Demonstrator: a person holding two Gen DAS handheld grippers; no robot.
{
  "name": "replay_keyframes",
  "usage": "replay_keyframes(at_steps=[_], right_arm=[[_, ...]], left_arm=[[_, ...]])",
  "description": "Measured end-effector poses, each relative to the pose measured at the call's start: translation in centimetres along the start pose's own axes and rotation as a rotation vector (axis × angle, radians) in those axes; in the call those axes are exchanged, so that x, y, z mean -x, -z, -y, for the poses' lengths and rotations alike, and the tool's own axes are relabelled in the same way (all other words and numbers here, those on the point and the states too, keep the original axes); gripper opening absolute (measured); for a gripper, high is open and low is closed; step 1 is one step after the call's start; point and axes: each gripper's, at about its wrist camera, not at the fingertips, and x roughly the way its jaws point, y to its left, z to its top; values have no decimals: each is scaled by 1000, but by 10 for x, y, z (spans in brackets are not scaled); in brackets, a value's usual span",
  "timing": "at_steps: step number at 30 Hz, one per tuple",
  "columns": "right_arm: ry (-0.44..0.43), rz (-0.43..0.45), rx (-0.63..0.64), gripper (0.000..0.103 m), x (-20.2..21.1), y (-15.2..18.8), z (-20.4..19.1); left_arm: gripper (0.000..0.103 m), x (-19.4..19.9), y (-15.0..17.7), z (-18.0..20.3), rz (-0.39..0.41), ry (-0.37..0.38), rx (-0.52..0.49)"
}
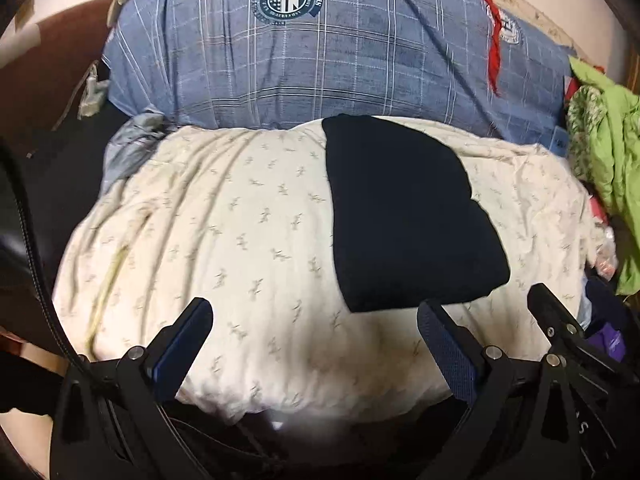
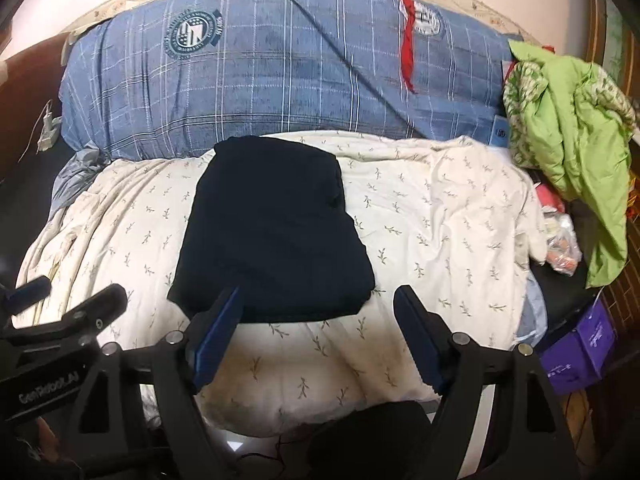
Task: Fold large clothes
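A dark navy garment (image 1: 400, 216) (image 2: 272, 232) lies folded into a flat rectangle on a white leaf-print quilt (image 1: 224, 232) (image 2: 440, 208). My left gripper (image 1: 314, 314) hangs open above the quilt's near part, with the garment beyond its right finger and nothing between its pads. My right gripper (image 2: 318, 298) is open too. The garment's near edge lies just past its fingertips, and the left fingertip (image 2: 230, 300) overlaps that edge in the picture. No pad presses on the cloth. Each gripper shows at the edge of the other's view.
A blue plaid duvet (image 1: 300, 60) (image 2: 260, 72) is bunched behind the quilt. A green cloth heap (image 2: 572, 128) (image 1: 608, 152) lies at the right, with a plastic bag (image 2: 564, 248) and a purple box (image 2: 580, 348) below it. A white charger (image 2: 48, 128) sits at the left.
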Motion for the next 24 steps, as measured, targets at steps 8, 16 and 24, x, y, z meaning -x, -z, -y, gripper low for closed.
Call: replay_keyframes(at_steps=[8,16,24], right_arm=[[-36,-2,-29,79,28,20,5],[-40,14,-19,79,45,31,0],[-47,41,-16,79,57,31,-2]], left_arm=[[102,38,23,-4,69,-16,-15],[102,50,37,-15,61,-11,-8],[102,60,35,-19,94,-16,-17]])
